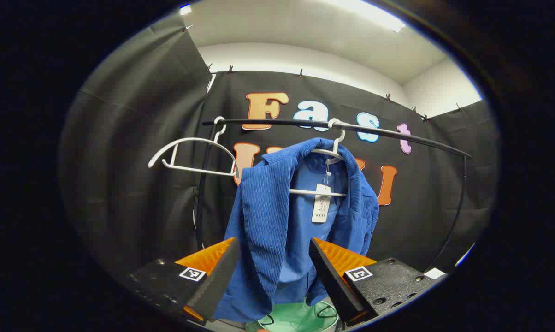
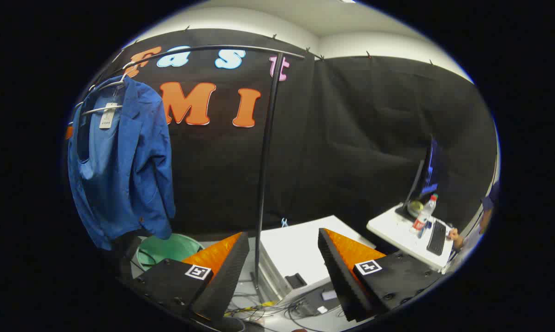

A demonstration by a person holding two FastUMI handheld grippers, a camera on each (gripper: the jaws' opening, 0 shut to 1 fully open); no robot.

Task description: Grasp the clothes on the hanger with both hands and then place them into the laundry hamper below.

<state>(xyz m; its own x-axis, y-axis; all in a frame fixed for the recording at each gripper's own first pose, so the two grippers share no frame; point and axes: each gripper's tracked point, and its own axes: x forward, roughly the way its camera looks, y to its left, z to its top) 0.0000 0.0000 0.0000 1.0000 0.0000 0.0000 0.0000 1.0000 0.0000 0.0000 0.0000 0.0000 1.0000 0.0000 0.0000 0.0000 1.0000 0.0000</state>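
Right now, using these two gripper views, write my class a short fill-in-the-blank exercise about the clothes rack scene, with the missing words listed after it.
1. The blue corduroy jacket hangs on a white plastic hanger from the black metal ____.
2. Beside it on the rail hangs a second white hanger, which is ____.
3. The round hamper below the jacket is ____ in colour.
4. The fingers of the left gripper and of the right gripper stand ____, holding nothing.

Missing words: rail; empty; green; open
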